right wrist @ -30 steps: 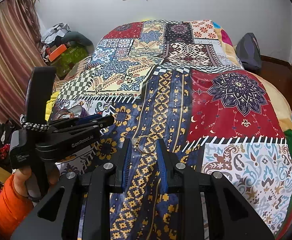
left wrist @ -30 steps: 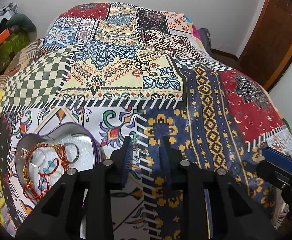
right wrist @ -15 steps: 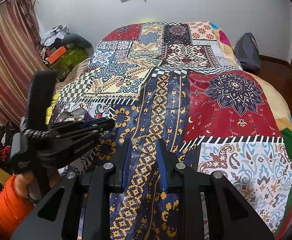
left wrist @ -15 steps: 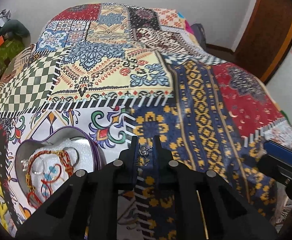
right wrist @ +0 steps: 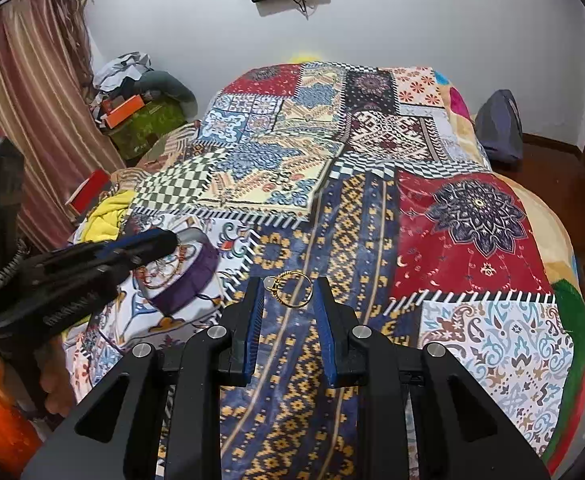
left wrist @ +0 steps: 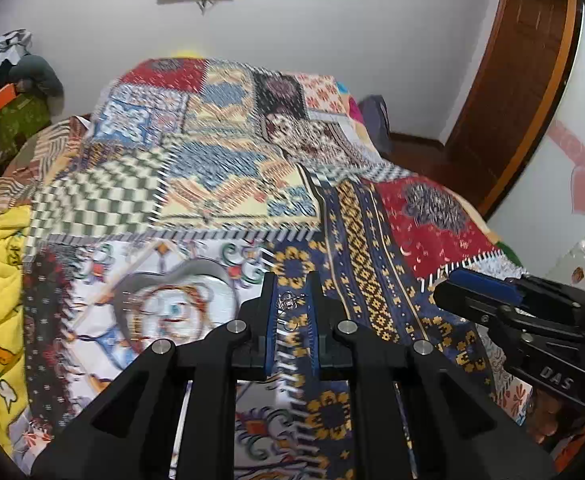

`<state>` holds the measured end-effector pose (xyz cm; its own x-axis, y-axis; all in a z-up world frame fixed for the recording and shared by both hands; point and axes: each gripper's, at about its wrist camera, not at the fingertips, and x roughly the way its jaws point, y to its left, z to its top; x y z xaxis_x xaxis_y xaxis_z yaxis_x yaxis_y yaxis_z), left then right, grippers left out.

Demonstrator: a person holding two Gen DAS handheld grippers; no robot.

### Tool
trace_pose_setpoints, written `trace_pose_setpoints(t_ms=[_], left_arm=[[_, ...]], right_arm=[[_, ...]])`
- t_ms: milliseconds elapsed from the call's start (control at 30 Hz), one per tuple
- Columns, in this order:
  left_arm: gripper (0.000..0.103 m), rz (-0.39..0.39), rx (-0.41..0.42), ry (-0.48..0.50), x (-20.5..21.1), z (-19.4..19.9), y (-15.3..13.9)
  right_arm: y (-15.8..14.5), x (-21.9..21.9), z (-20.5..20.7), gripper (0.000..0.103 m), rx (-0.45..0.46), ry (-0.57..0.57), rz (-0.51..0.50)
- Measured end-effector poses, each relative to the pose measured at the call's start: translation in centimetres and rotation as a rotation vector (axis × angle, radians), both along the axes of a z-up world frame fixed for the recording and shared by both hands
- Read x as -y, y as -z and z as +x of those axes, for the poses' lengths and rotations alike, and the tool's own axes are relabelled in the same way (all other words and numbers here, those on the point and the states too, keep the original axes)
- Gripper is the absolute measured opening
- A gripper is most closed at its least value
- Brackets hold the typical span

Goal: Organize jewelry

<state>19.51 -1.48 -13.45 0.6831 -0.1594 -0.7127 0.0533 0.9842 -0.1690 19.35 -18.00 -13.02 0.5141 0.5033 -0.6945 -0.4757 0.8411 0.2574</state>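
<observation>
My left claw (left wrist: 290, 304) is clamped on a small silver trinket (left wrist: 287, 301), held above the patchwork bedspread (left wrist: 372, 240) just right of the heart-shaped purple tin (right wrist: 190, 280), whose white lining holds beaded bracelets. My right claw (right wrist: 288, 292) grips a thin gold ring (right wrist: 292, 289) with a pale round stone between its ribbed blue pads, over the navy-and-gold strip near the bed's front edge.
</observation>
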Motion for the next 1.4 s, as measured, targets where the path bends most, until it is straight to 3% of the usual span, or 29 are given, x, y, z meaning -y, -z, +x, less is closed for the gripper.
trace_pose_setpoints(t_ms=[167,600,1033,1400], left_arm=[[0.012,-0.009,0.036,-0.047,-2.6,-1.2,-1.4],[0.012,-0.034,0.062,-0.122,-7.6,-2.6,-1.7],[0.012,-0.079,0.031,-0.101,-9.3,-0.2,0.2],[0.012,-0.107,-0.015,-0.055,-9.8,1.0,2.1]], right_arm=[[-0.3,-1.3,-0.4,0.023,0.009,-0.013,-0.001],[-0.3,-6.7,-0.4,0.023,0.02,-0.113,-0.003],[1.9,-11.9,1.4,0.023,-0.008,-0.206,-0.03],[3.8,-13.7,1.8,0.023,-0.036,-0.26,-0.072]])
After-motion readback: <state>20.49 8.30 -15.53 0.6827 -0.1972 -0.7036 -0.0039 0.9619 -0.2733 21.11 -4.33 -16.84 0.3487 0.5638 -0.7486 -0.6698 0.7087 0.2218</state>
